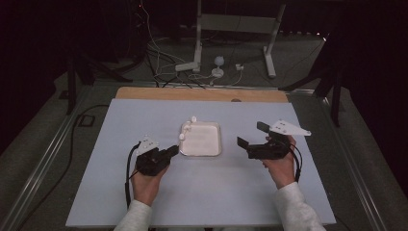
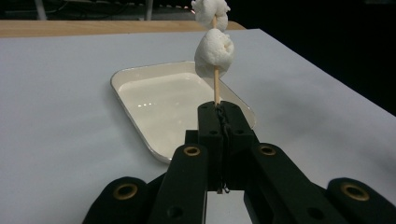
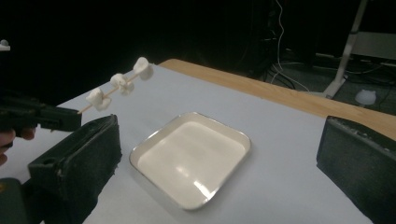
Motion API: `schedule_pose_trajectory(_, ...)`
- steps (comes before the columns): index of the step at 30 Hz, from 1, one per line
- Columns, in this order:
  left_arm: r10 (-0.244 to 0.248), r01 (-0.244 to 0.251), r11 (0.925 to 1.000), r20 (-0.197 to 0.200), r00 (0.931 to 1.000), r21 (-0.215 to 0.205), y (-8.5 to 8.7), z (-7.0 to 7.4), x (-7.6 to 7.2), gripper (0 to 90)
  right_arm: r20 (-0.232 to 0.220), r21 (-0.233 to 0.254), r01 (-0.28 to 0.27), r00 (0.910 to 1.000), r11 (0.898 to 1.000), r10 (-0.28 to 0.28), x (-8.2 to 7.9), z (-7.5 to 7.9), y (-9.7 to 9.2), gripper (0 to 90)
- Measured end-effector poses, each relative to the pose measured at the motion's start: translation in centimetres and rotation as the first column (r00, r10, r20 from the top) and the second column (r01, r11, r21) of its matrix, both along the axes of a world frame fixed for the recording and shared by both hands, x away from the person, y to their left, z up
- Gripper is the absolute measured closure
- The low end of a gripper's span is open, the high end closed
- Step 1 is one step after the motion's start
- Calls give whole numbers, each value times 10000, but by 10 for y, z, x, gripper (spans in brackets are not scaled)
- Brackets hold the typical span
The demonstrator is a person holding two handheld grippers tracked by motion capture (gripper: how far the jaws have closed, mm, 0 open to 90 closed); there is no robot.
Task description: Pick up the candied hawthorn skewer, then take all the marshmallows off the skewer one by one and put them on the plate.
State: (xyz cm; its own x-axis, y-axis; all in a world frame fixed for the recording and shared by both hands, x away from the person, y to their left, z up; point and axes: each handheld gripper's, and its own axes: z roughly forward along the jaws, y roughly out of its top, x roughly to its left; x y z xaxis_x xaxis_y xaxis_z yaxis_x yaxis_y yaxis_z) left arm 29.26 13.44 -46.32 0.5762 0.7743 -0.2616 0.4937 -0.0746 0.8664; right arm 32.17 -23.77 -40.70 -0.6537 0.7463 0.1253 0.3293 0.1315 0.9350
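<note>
Pinching a thin wooden skewer [image 2: 216,86] threaded with three white marshmallows [image 3: 119,83], left claw [image 2: 219,112]; right claw [image 3: 219,154] spread.

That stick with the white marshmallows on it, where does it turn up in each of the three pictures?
High view: the marshmallow skewer is just left of centre, over the tray's left edge.
Left gripper view: the skewer rises at top centre out of the shut left gripper.
Right gripper view: the skewer is at upper left, slanting up to the right.
Shared landmark: the white tray.
</note>
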Motion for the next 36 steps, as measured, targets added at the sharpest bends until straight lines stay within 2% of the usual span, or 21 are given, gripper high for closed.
schedule_pose_trajectory(15, -304, 302, 9995, 216, 9993, 106, -10, -1, -3, 896, -360, 33, -388, 9986, 9992, 389, 27, 11, 41, 0)
schedule_pose_trajectory(21, -391, 388, 9992, 312, 9987, 107, -13, -1, -3, 896, -679, 125, -514, 9963, 9986, 521, 36, 12, 57, 3)
schedule_pose_trajectory(23, -412, 408, 9991, 323, 9986, 120, -14, -1, -4, 897, -778, 239, -533, 9955, 9983, 550, 39, 12, 61, 4)
schedule_pose_trajectory(25, -457, 453, 9989, 343, 9984, 137, -15, -1, -4, 897, -1080, 523, -587, 9921, 9969, 641, 44, 10, 68, 4)
schedule_pose_trajectory(27, -482, 476, 9987, 371, 9981, 173, -16, -2, -5, 897, -1198, 557, -609, 9905, 9966, 673, 45, 9, 70, 4)
schedule_pose_trajectory(31, -565, 557, 9982, 398, 9976, 203, -18, -2, -5, 897, -1567, 698, -735, 9841, 9948, 837, 48, 8, 78, 51)
schedule_pose_trajectory(32, -579, 571, 9981, 407, 9975, 213, -19, -2, -5, 897, -1791, 834, -883, 9785, 9926, 1021, 49, 8, 80, 122)
schedule_pose_trajectory(36, -682, 672, 9975, 505, 9964, 220, -22, -2, -6, 897, -2133, 1134, -1148, 9673, 9869, 1370, 51, 7, 86, 291)
